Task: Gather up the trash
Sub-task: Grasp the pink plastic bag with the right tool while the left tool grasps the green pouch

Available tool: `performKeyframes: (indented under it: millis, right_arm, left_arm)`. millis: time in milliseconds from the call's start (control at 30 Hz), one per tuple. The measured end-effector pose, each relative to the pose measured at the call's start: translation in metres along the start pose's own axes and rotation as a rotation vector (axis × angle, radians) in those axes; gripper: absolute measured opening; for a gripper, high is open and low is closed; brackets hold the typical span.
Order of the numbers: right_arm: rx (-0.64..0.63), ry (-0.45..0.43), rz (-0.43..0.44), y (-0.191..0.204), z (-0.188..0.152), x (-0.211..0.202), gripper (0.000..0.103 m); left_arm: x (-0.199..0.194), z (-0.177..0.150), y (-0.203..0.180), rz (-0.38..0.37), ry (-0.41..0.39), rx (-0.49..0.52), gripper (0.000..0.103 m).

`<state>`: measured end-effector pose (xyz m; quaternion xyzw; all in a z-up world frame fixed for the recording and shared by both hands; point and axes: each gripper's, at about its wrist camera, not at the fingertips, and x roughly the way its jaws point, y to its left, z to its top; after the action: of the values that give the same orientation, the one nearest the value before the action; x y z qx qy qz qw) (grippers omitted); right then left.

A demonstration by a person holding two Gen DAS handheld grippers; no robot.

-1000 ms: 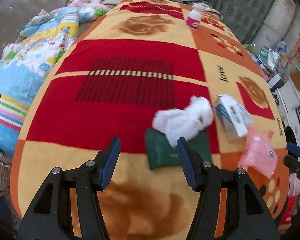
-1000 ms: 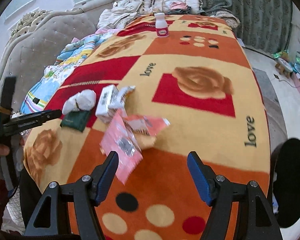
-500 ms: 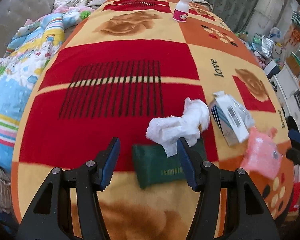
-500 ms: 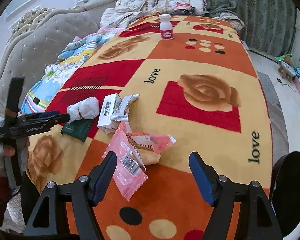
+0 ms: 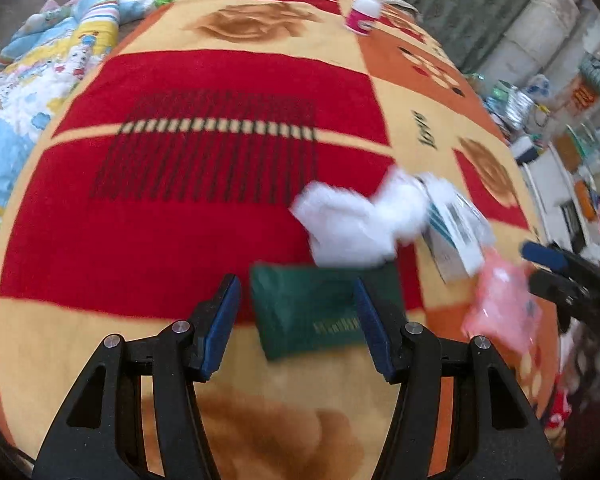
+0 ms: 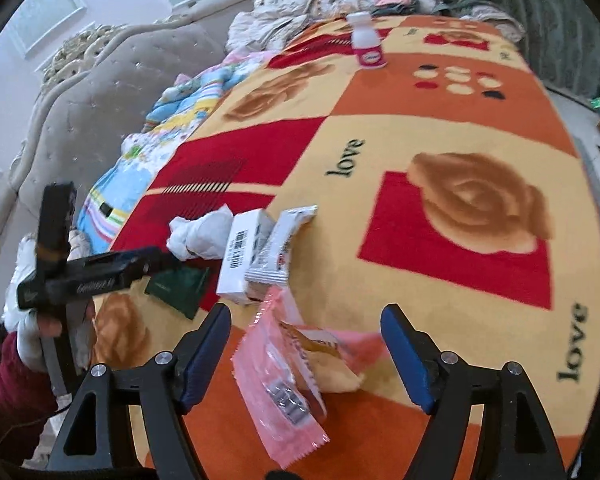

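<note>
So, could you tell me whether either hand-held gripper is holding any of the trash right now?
Nothing is held. The left hand-held gripper is open over the green packet; the right hand-held gripper is open over the pink wrapper.

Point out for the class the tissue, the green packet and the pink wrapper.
tissue (image 5: 352, 224), left wrist view, middle of the crumpled wad.
green packet (image 5: 304, 312), left wrist view, its flat face between the fingers.
pink wrapper (image 6: 276, 388), right wrist view, its clear front panel.

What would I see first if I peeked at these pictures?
A big bright blanket with brown roses and the word love. Near its close edge lies a heap of trash: a white crumpled tissue, a dark green packet and a pink wrapper. A little pink bottle stands far back.
</note>
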<state>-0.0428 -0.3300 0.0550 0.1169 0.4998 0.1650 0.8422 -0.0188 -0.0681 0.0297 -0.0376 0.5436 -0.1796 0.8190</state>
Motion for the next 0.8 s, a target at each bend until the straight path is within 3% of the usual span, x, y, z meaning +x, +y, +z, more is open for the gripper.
performKeyframes:
  millis: [133,300,433,500,700,767,800]
  right_arm:
    - [-0.071,0.061,0.059,0.018,-0.008,0.007,0.075]
    - [-0.128,0.109,0.064,0.033,-0.026,0.006,0.077]
    - [-0.226,0.11,-0.06,0.047,-0.033,0.005,0.078]
    - [-0.25,0.109,-0.078,0.051,-0.032,0.007,0.079]
    - [-0.296,0.151,-0.161,0.059,-0.038,0.032,0.079]
    - [-0.291,0.142,-0.17,0.056,-0.043,0.031,0.072]
    - [-0.284,0.13,-0.164,0.052,-0.045,0.027,0.061]
  left_arm:
    - [-0.006,-0.019,-0.013,-0.056,0.04,0.048,0.057]
    - [-0.015,-0.03,-0.018,-0.092,0.056,0.078,0.057]
    - [-0.024,-0.027,-0.016,-0.083,0.014,0.092,0.057]
    - [-0.025,-0.025,-0.017,-0.081,-0.001,0.112,0.057]
    - [-0.012,-0.02,-0.034,-0.036,-0.036,0.294,0.058]
    - [-0.007,-0.019,-0.04,-0.034,-0.033,0.339,0.058]
    - [-0.004,-0.018,-0.044,-0.035,-0.029,0.366,0.058]
